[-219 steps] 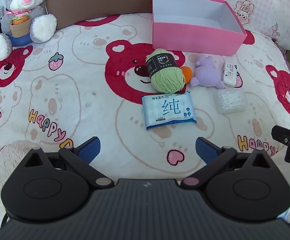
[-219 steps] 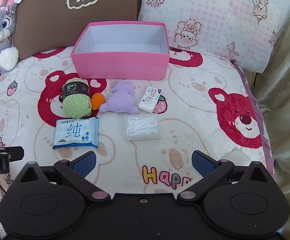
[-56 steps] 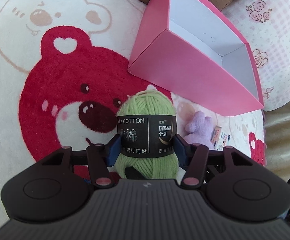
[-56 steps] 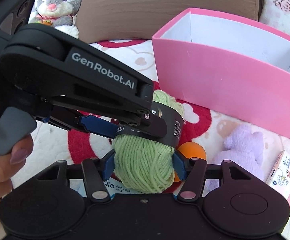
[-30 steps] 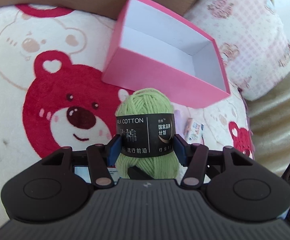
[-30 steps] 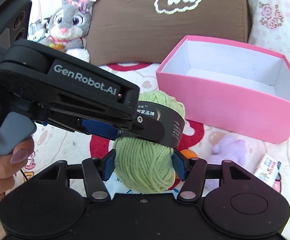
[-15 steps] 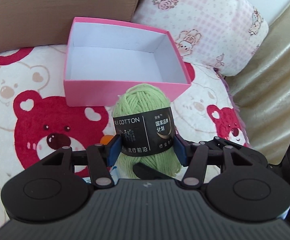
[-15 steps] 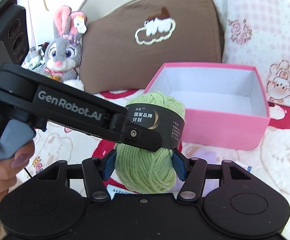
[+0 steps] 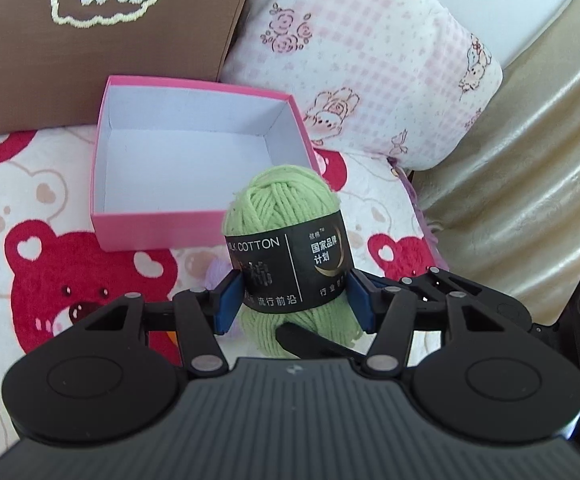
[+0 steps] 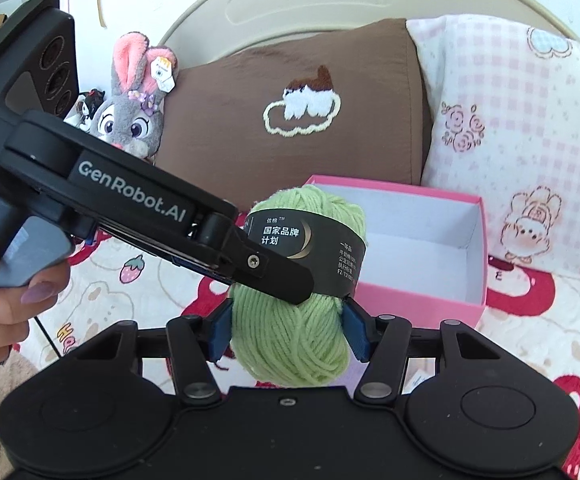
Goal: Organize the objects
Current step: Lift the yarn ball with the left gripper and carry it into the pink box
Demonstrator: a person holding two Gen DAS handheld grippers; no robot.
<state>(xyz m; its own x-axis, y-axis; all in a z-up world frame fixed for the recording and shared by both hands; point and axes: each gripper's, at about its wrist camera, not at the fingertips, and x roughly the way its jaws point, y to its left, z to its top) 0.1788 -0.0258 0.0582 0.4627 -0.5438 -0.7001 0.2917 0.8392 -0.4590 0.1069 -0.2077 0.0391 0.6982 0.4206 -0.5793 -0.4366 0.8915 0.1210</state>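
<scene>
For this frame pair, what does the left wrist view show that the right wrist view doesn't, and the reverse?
Only the left wrist view: the gold curtain and a red bear face on the blanket. Only the right wrist view: the grey bunny plush, the headboard and a hand gripping the left hand-held gripper. Both: the green yarn ball, clamped by both hand-held grippers, the empty pink box, the brown cushion and the pink pillow.

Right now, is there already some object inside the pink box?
No. In the left wrist view the pink box shows only its bare white floor, and the green yarn ball is in the air, gripped in front of it.
</scene>
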